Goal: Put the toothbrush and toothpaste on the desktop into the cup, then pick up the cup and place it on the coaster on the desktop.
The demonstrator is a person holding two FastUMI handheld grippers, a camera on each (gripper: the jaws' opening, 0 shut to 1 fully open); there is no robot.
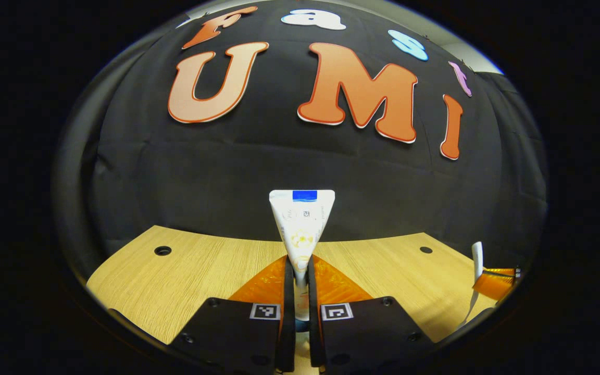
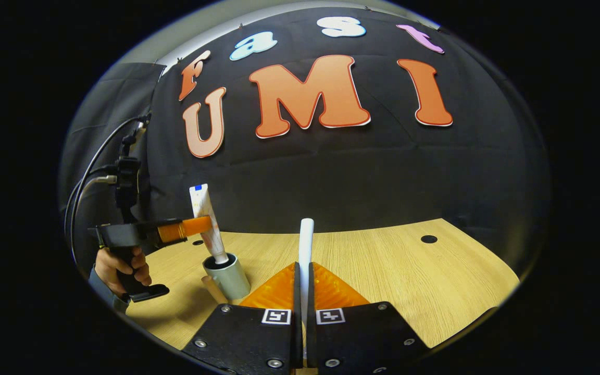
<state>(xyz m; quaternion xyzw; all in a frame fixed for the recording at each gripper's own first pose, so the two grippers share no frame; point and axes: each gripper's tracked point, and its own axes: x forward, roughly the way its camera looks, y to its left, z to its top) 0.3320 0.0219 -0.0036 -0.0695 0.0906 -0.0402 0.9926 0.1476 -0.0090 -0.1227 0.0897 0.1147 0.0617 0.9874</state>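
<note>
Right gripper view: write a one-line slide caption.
Left gripper lowers toothpaste into cup; right gripper holds toothbrush.

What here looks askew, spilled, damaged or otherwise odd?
Nothing stands out. The cup stands upright on the desktop. The toothpaste, gripped by the left gripper, tilts with its cap end at the cup's mouth. The right gripper holds the toothbrush.

toothbrush (image 2: pixel 305 245) head: hidden by tongs | coaster (image 2: pixel 213 288): mostly behind cup (image 2: pixel 227 275)

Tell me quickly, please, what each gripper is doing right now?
Left gripper: shut on the toothpaste, over the cup.
Right gripper: shut on the toothbrush.
</note>
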